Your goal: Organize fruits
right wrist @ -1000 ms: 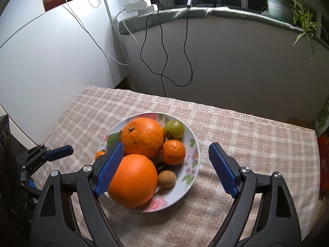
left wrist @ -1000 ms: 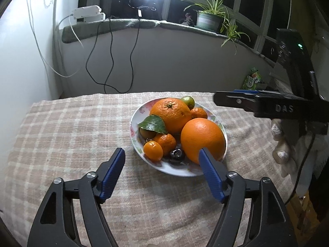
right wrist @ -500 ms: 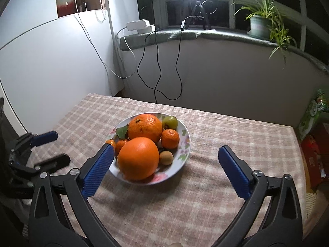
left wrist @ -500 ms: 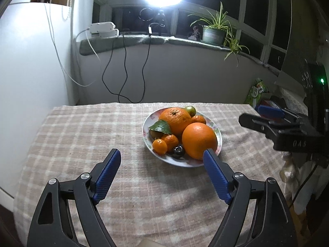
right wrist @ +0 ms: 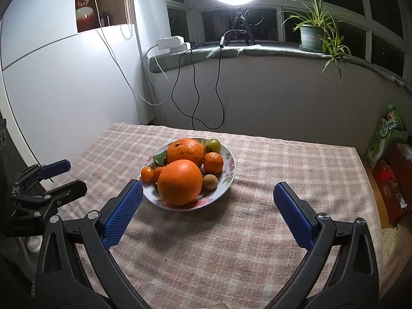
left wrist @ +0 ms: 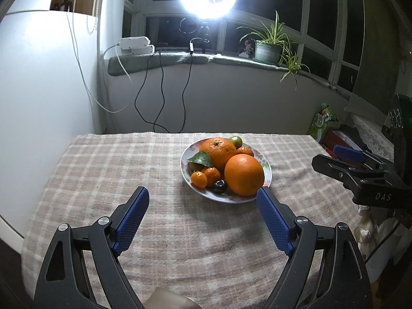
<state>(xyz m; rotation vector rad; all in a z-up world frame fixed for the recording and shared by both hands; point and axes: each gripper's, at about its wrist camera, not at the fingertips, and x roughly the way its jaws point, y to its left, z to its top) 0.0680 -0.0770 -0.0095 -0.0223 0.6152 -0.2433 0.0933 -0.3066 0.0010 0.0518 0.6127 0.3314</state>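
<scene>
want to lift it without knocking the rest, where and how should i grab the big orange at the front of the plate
Grip the big orange across its widest middle, coming down from above and the near side. It is round, sits highest at the plate's near rim, and its top is free. The second big orange presses behind it and the small brown fruit beside it, so a low sideways approach would likely bump them.

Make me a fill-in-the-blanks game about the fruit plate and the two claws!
1. All the fruit sits piled on a flowered ____.
2. The left claw and the right claw are both ____ and hold nothing.
3. The green leaf lies beside the far big ____.
4. The tablecloth under the plate has a ____ pattern.

Missing words: plate; open; orange; checked
</scene>
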